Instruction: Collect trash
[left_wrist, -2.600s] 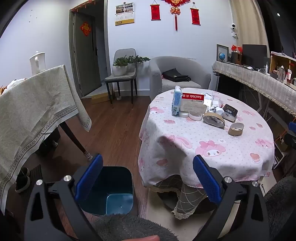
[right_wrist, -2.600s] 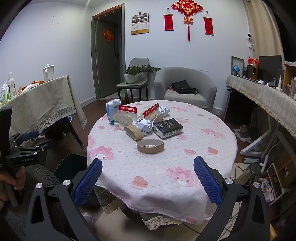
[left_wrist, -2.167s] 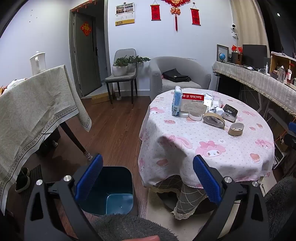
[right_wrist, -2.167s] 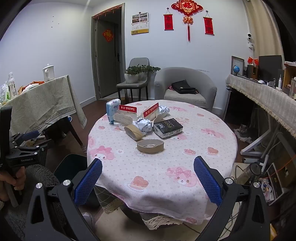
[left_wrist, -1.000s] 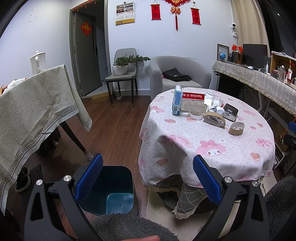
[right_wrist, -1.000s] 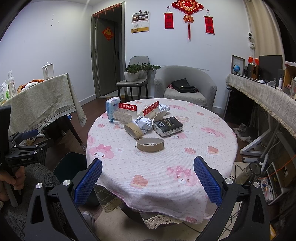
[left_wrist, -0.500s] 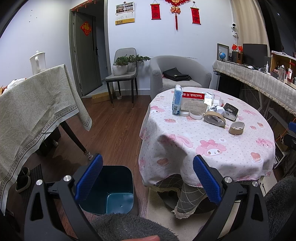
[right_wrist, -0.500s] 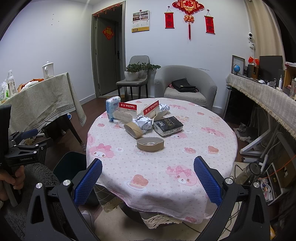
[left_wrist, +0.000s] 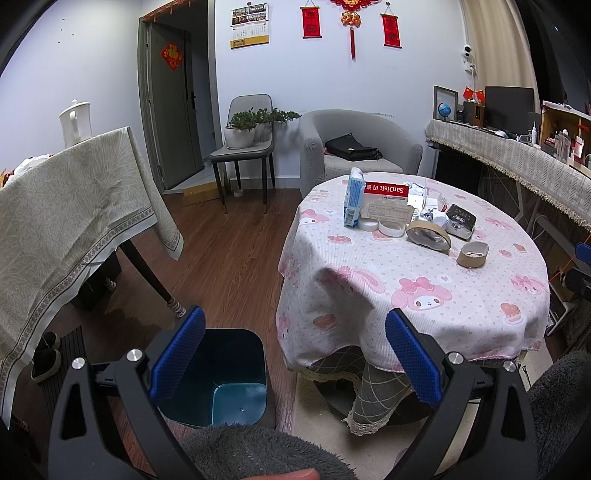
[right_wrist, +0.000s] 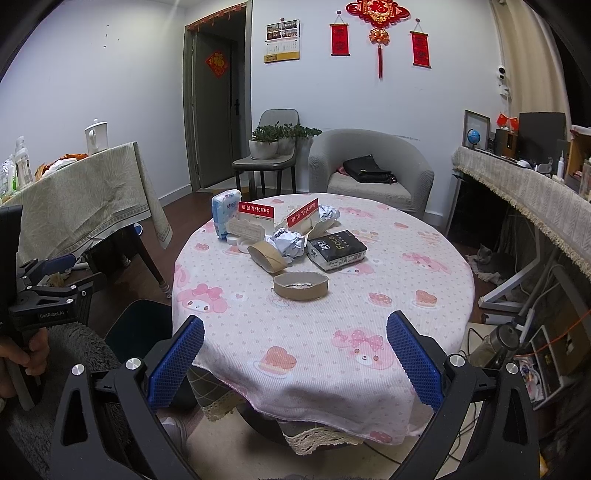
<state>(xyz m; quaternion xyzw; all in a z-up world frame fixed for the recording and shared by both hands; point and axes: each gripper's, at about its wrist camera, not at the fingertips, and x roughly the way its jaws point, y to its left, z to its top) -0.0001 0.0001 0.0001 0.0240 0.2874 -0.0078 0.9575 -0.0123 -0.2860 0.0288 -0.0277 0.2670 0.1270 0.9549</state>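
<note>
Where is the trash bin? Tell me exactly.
In the left wrist view, the trash bin stands open on the wooden floor, lower left, beside the round table.

A round table (right_wrist: 369, 314) under a pink cartoon-print cloth carries a cluster of things toward its far side: a blue tissue pack (right_wrist: 225, 212) standing at the left, two red-and-white cards (right_wrist: 255, 218) beside it, crumpled paper (right_wrist: 290, 242), a black box (right_wrist: 338, 249), a cardboard tape roll (right_wrist: 267, 257) tipped on its side and another tape roll (right_wrist: 301, 285) lying flat nearest the front. On the wooden floor (left_wrist: 229, 266) just left of the table stands a dark blue bin (left_wrist: 236, 376), open at the top.
</note>
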